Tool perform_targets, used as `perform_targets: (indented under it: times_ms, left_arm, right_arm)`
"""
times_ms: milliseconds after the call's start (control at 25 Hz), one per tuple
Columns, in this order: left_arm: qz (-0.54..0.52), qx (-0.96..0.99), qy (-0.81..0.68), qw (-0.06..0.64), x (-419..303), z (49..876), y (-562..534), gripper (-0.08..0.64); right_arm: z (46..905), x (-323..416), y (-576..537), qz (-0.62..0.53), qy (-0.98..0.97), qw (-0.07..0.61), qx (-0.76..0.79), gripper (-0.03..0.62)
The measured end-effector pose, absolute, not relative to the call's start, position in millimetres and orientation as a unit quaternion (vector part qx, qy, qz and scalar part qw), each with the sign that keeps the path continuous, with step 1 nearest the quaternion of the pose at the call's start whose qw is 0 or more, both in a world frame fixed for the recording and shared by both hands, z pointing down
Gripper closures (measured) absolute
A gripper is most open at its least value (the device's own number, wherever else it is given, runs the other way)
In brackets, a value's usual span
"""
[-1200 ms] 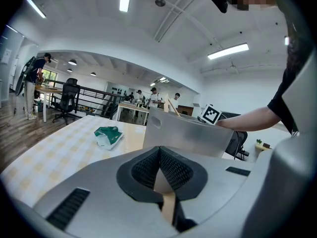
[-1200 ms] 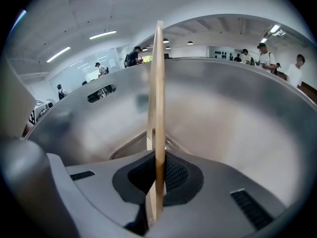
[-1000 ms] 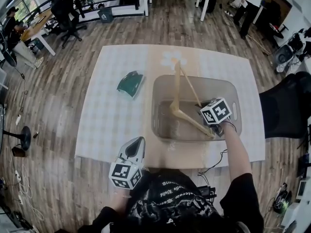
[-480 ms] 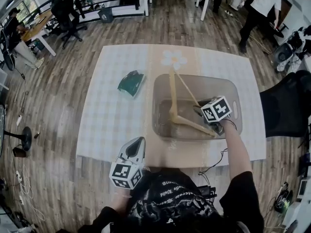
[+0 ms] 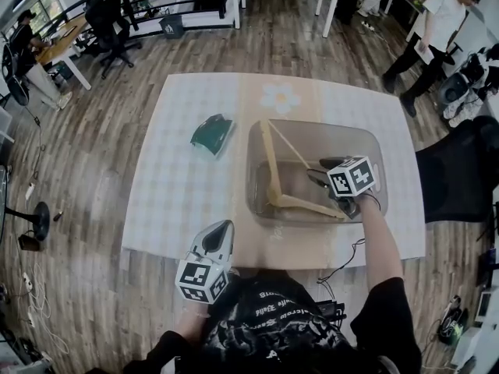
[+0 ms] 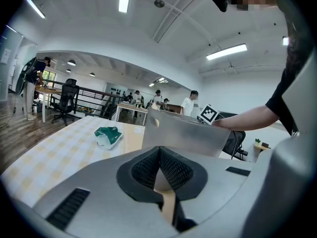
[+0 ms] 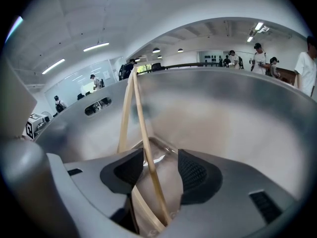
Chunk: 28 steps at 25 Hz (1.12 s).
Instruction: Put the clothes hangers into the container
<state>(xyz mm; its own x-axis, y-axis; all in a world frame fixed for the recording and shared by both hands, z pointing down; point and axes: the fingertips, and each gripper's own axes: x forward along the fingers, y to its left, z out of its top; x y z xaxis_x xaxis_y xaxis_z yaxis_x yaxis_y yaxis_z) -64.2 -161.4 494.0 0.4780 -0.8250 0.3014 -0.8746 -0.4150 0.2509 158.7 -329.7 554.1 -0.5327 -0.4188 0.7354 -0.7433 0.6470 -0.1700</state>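
Leaning inside the translucent grey container (image 5: 327, 126), the wooden hanger (image 5: 271, 162) has one corner up at the far-left rim, and its lower arm lies along the near wall. The tub holds that one hanger plus the nose of the right gripper (image 5: 323, 181). The hanger is pale bare wood, a thin-barred triangle. The right gripper's jaws have just been opening and now stand wide apart. The hanger's thin bar runs up between the pads (image 7: 195, 175), but they aren't clamping it. The hanger's right end is hidden under that gripper, and I can't make out the hook. The left gripper (image 5: 224, 226) sits at the near table (image 5: 179, 178) edge, well apart from the tub, jaws together with nothing in them. A green packet (image 5: 211, 133) lies on the table left of the container.
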Motion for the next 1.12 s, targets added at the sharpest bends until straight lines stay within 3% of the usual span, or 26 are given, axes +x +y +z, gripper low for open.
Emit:
perform_targets:
  times_ms: [280, 680, 1000, 1120]
  left_arm:
    - [0.055, 0.844, -0.5, 0.187, -66.9, 490.8, -159.0, 0.54]
    - [0.029, 0.866, -0.469, 0.17, -55.6, 466.4, -154.9, 0.54]
    - [0.01, 0.893, -0.426, 0.148, -38.9, 441.0, -148.7, 0.54]
    - [0.011, 0.901, -0.411, 0.14, -33.4, 437.5, -143.9, 0.54]
  right_arm:
    - [504.0, 153.7, -341.4, 0.194, -0.866, 0.256, 0.383, 0.365]
    - [359.5, 151.3, -299.2, 0.036, -0.892, 0.119, 0.435, 0.37]
    - [325.6, 169.3, -222.8, -0.007, -0.867, 0.055, 0.495, 0.389]
    - [336.8, 179.6, -196.8, -0.017, -0.848, 0.074, 0.525, 0.388]
